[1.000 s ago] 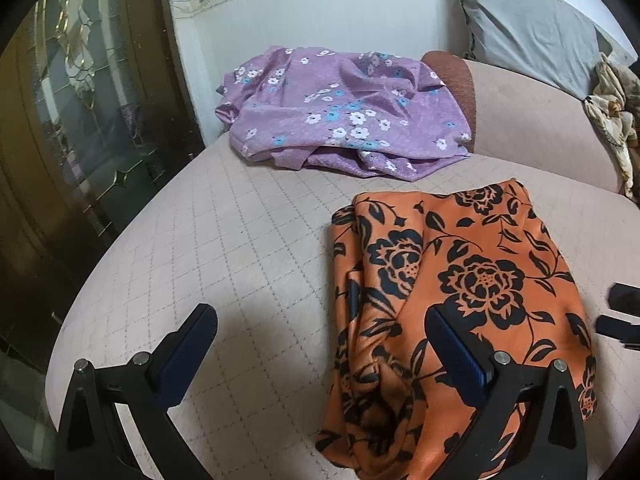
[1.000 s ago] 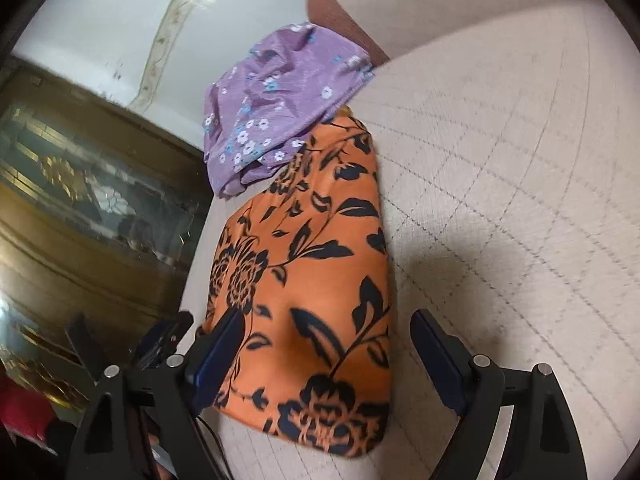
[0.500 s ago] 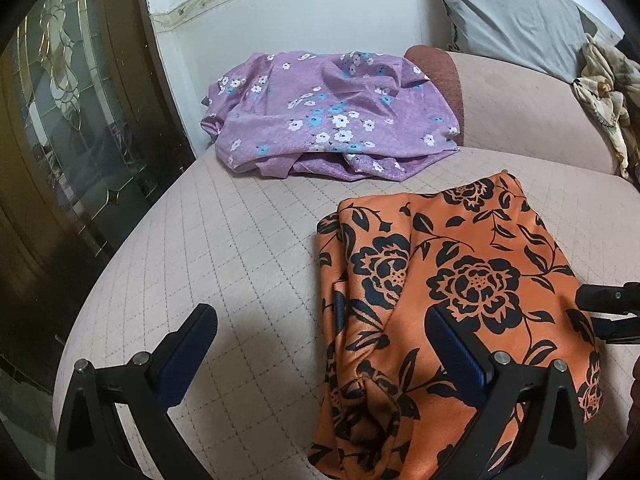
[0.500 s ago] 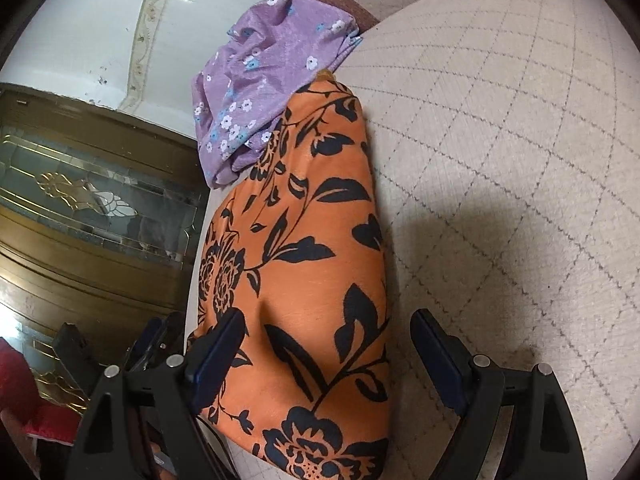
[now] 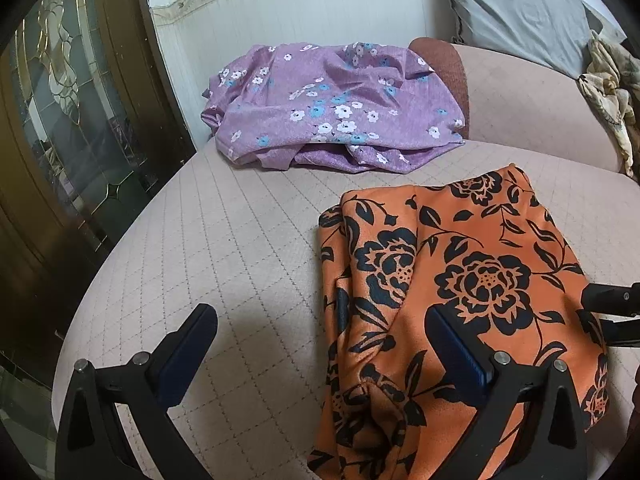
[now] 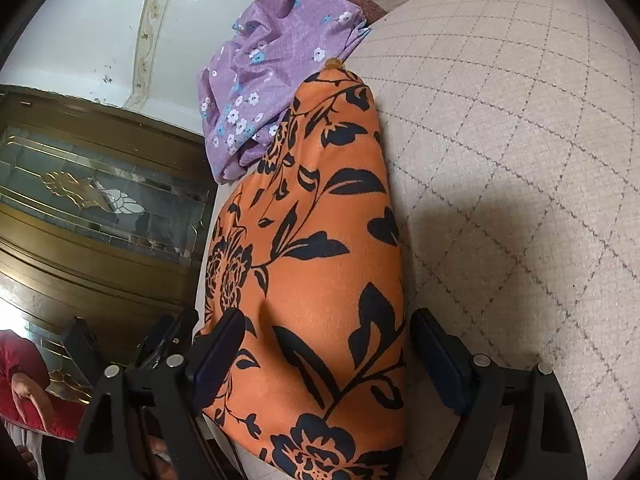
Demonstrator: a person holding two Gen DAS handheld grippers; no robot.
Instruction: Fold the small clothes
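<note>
Folded orange cloth with black flower print lying on the quilted beige sofa seat, near its front edge. Behind it, against the sofa back and well apart from it in the left wrist view, a crumpled purple cloth with white and blue flowers.

Left tool spread wide, released, gripping nothing; left finger above bare seat, right finger over the orange cloth's near part. Cannot tell whether that finger touches the fabric.

Right tool also spread wide, released, straddling the near end of the orange cloth; fingers on either side, not clamped.

Grey pillow up on the sofa back, patterned beige fabric bunched at the far right. Dark wooden door with leaded glass at the left.
</note>
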